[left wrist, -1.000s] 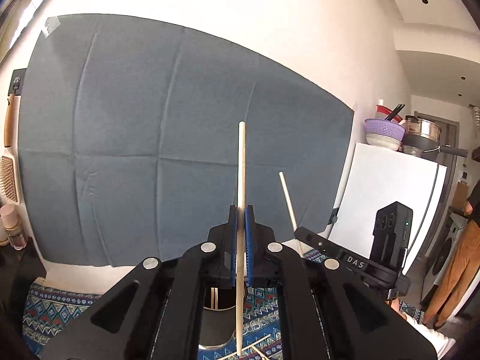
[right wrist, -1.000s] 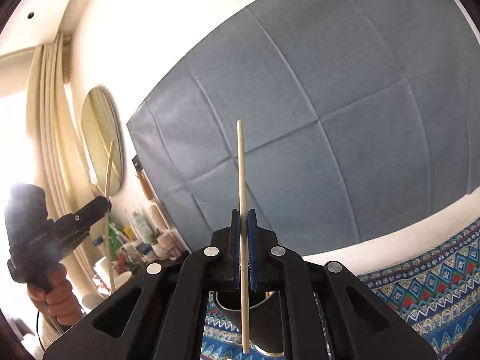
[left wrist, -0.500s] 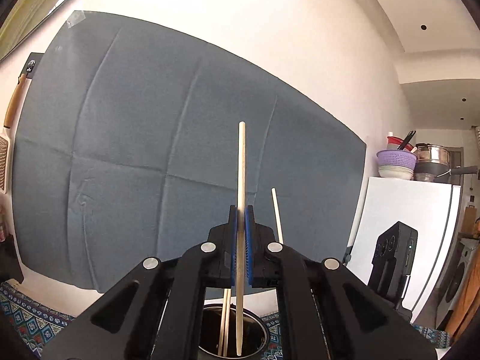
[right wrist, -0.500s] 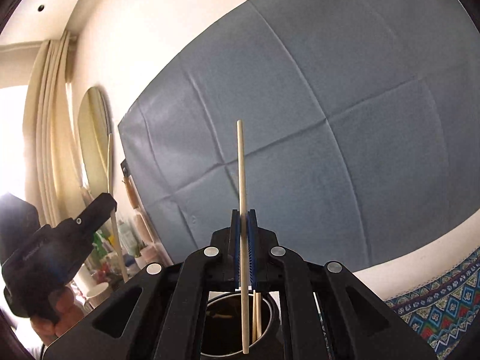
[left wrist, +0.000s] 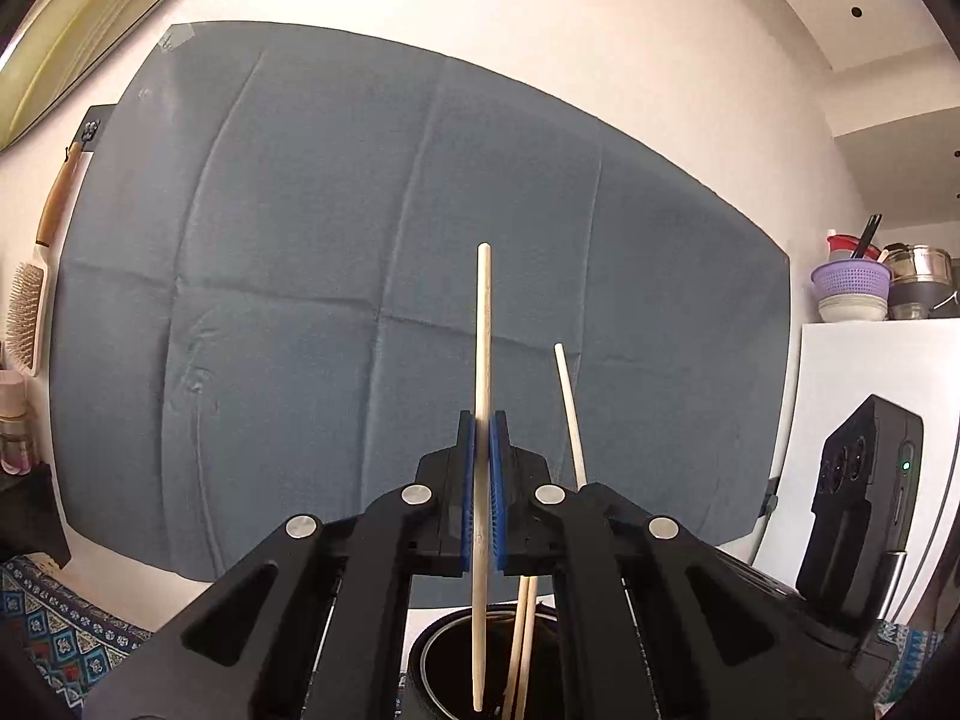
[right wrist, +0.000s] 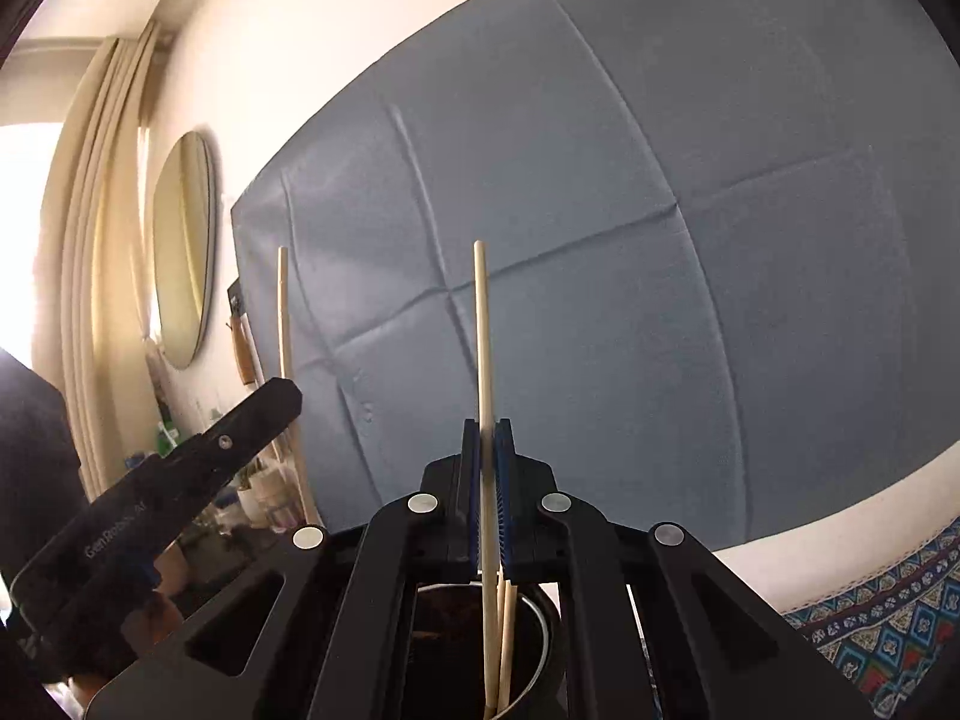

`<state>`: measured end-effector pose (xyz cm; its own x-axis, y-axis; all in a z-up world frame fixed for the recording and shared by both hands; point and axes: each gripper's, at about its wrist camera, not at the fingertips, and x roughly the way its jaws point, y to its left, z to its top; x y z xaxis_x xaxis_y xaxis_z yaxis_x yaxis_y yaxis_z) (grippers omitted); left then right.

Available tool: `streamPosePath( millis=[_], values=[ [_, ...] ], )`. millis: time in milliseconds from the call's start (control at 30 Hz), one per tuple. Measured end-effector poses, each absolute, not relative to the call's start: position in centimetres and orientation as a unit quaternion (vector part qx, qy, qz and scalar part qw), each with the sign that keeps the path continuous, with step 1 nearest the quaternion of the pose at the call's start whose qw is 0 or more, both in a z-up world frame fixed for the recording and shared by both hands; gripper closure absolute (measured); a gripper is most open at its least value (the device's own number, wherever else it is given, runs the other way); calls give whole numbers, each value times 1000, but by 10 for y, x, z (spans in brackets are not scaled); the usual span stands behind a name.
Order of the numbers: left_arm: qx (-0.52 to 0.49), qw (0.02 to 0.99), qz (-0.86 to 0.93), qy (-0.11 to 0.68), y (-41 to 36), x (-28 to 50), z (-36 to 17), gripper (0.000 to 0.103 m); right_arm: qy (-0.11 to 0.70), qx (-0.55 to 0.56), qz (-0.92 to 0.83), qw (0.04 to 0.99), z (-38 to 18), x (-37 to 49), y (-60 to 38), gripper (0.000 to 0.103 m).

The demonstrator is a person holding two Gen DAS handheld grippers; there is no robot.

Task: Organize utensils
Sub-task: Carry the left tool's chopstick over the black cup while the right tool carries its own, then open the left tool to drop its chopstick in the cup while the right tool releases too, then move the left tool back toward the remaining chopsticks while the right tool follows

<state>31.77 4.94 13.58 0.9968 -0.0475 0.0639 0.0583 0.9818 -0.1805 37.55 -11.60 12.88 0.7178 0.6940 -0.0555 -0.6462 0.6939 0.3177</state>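
My left gripper (left wrist: pixel 483 420) is shut on an upright wooden chopstick (left wrist: pixel 483 312). Its lower end hangs over the mouth of a dark round holder (left wrist: pixel 423 657), where two more chopsticks (left wrist: pixel 523 630) lean. My right gripper (right wrist: pixel 487 426) is shut on a second upright chopstick (right wrist: pixel 482 324), whose lower end dips into the same holder (right wrist: pixel 545 621) beside another stick (right wrist: pixel 509 636). In the right wrist view the left gripper (right wrist: pixel 282 396) reaches in from the left with its chopstick (right wrist: pixel 283 312). The right-hand chopstick (left wrist: pixel 567 408) shows in the left wrist view.
A blue-grey cloth (left wrist: pixel 360 300) hangs on the wall behind. A patterned tablecloth (right wrist: pixel 870 630) covers the surface. At the left are a round mirror (right wrist: pixel 183 246), bottles, and a hairbrush (left wrist: pixel 27 312). A white fridge (left wrist: pixel 870 372) bearing bowls and pots stands at the right.
Both grippers have come down and moved closer together over the holder. The holder's mouth now sits right under both chopsticks, and the right-hand stick has dipped into it.
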Motion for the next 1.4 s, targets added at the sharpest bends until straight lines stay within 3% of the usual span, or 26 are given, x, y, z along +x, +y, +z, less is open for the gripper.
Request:
streamPosePath(
  millis=[400,733,933,1000,1033,1100,1133,1167,1300,1400],
  values=[
    [-102,995,-4,18,52,329,95,98,113,117,361,918,98,373,-111,98],
    [-116,993,-5,18,59,319,102,97,115,117,345,924,106,366,-117,95],
    [-112,994,2,11,60,309,115,85,117,121,333,928,114,362,-122,92],
    [-113,994,8,12,61,306,119,75,118,119,320,933,117,360,-125,73],
    [-115,993,11,12,62,304,120,73,119,116,311,936,118,359,-126,55],
    [-118,993,14,14,64,300,124,60,115,110,297,941,121,355,-129,49],
    [-119,993,16,17,65,299,126,54,118,105,291,944,122,354,-129,35],
    [-118,993,19,21,65,297,128,41,127,99,276,947,124,355,-130,13],
    [-95,995,29,18,61,286,134,8,149,99,248,952,129,354,-138,12],
    [-86,995,41,17,59,277,138,5,167,103,235,952,130,355,-143,12]
  ],
)
